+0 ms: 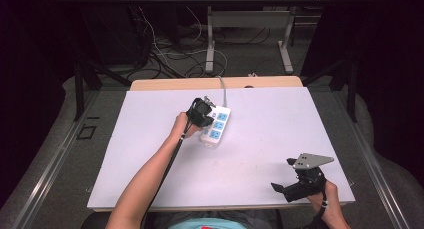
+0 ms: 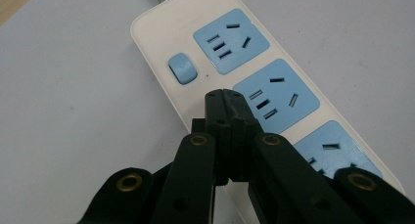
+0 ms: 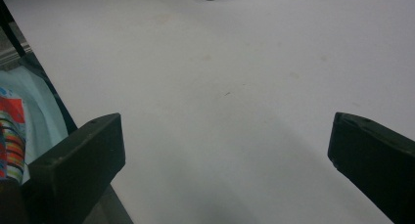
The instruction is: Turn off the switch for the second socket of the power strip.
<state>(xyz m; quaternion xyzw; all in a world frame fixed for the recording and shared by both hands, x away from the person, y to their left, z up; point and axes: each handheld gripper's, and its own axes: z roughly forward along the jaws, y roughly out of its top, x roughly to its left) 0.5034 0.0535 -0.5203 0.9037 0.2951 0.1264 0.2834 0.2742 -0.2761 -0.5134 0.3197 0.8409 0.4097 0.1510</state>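
Right gripper point(image 1: 284, 188) gapes empty; left gripper point(image 2: 226, 98) closed, tips hiding part of power strip point(image 2: 195, 33).

The power strip point(image 2: 161, 33) has a smooth, glossy white plastic shell with matt light-blue plastic socket faces and switch. The left gripper point(image 2: 226, 99) is matt black plastic with brass-coloured metal rivets. The table point(image 1: 280, 119) wears a matt white sheet, perhaps paper, faintly stained; bare pale wood shows along its 12 o'clock edge. The right gripper point(image 1: 285, 189) carries a dull grey metal-looking plate.
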